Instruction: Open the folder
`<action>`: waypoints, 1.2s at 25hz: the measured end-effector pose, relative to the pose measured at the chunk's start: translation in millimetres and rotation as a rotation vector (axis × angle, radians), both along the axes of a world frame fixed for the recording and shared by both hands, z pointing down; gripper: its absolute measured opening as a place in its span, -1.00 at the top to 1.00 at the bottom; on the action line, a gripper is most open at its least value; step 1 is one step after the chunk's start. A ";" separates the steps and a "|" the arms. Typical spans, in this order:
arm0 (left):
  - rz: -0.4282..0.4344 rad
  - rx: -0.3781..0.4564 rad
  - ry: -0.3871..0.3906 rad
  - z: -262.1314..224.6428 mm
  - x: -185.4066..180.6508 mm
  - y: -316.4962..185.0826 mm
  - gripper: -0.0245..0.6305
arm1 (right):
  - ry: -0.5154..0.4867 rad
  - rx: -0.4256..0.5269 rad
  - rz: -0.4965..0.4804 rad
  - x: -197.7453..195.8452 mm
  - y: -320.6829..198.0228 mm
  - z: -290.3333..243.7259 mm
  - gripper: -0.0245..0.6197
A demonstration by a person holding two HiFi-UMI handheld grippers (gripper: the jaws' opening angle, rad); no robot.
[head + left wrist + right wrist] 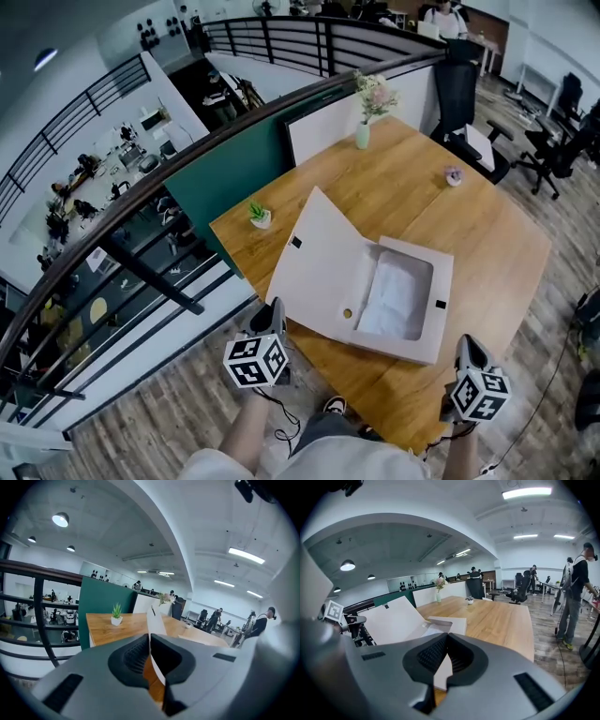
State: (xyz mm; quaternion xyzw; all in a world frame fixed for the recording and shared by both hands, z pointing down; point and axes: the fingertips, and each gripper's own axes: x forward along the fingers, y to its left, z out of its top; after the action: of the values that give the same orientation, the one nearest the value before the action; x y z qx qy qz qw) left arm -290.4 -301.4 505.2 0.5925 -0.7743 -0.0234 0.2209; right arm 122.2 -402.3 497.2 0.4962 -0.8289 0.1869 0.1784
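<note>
The wooden desk stands against a dark green partition and a white panel. Behind them a dark railing runs in a curve, and beyond it a lower floor with more desks is seen. The floor is of grey-brown planks. Black office chairs stand near the desk's far side. Long ceiling lamps are lit.

The left gripper and right gripper had grey bodies. Each carried a white cube with black square markers, and black ribbed pads. A black cable hung from the left. The person wore a pale sleeve.
</note>
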 end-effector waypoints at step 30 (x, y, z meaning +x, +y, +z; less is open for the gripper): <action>-0.080 -0.372 0.132 147.7 -82.2 1.6 0.68 | 0.114 -0.060 0.037 -63.2 -5.8 32.8 0.92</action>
State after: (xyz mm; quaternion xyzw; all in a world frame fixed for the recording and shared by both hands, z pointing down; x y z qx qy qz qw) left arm -372.6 -299.8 653.0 0.5076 -0.7719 0.0725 0.3758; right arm 59.0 -408.0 530.0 0.5157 -0.8021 0.1861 0.2367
